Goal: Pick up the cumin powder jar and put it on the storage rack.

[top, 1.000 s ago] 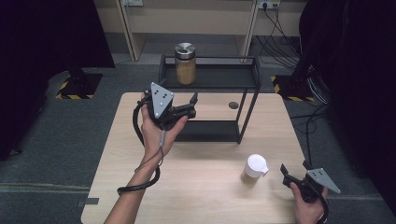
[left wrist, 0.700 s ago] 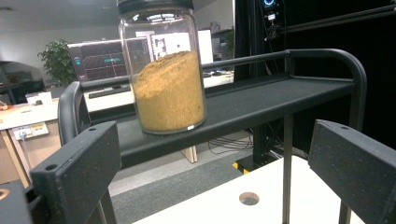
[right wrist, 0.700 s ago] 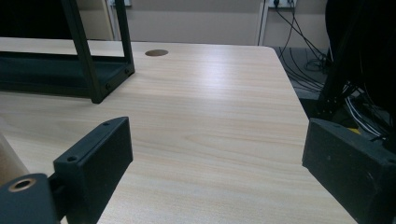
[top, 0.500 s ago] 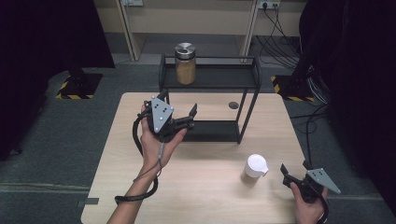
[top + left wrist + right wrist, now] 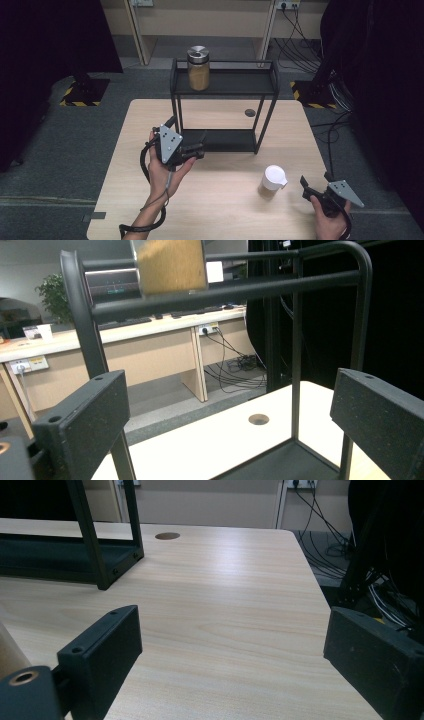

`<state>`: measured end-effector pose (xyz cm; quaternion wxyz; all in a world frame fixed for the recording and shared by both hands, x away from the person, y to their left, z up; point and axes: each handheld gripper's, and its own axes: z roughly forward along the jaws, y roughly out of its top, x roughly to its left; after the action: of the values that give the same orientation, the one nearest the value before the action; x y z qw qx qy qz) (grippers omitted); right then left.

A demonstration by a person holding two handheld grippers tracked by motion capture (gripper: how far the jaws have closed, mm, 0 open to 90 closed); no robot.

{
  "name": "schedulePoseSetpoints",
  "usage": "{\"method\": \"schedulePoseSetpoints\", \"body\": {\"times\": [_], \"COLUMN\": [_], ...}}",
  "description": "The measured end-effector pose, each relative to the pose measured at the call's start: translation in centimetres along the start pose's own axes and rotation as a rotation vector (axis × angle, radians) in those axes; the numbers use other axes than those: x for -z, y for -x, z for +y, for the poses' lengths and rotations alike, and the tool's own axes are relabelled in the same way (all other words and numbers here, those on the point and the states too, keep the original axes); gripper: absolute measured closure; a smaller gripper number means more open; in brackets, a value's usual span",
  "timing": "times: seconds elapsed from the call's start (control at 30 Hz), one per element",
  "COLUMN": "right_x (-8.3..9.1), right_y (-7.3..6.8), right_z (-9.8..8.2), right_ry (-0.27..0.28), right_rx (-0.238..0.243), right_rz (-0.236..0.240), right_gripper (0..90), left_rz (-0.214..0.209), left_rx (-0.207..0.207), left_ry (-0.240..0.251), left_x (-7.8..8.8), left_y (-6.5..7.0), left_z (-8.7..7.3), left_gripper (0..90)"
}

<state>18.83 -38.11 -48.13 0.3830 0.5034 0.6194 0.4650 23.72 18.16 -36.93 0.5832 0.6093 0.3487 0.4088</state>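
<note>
A glass jar [image 5: 198, 68] of brown stuff with a metal lid stands on the top shelf of a black two-tier rack [image 5: 266, 113]. A hand holds my left gripper [image 5: 198, 149] open just in front of the rack's lower shelf, at its left end. In the left gripper view the jaws of the left gripper [image 5: 232, 410] stand wide apart with nothing between them; the rack [image 5: 295, 340] and the jar [image 5: 170, 265] are above and ahead. A paper cup [image 5: 272, 181] with a white lid stands at the front right. My right gripper [image 5: 311, 188] rests open to its right, empty [image 5: 235, 645].
The light wooden table [image 5: 220, 210] has a round cable hole [image 5: 250, 113] behind the rack. The rack's front corner post [image 5: 95, 555] stands to the upper left in the right gripper view. Cables and dark curtains lie beyond the table's right edge.
The left gripper has come down and back toward the person, from beside the rack's upper left post to the front of the lower shelf. The right gripper has stayed put.
</note>
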Motion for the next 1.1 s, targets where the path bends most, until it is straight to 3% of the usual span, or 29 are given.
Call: {"method": "schedulePoseSetpoints", "body": {"times": [0.6,0.77,1.1], "right_x": [0.0,0.0,0.0], "right_y": [0.0,0.0,0.0], "right_z": [0.0,0.0,0.0], "right_ry": [0.0,0.002,0.001], "right_rx": [0.003,0.002,0.003], "right_rz": [-0.001,0.0,-0.001], "right_gripper": [8.6,8.6,8.6], "left_rz": [-0.018,-0.03,-0.048], "left_rx": [0.012,0.009,0.034], "left_ry": [-0.077,-0.106,-0.1], "left_x": [1.1,1.6,1.8], "left_y": [-0.4,-0.1,0.4], "left_z": [-3.6,-5.3,-7.6], "left_gripper": [1.7,1.7,2.0]}}
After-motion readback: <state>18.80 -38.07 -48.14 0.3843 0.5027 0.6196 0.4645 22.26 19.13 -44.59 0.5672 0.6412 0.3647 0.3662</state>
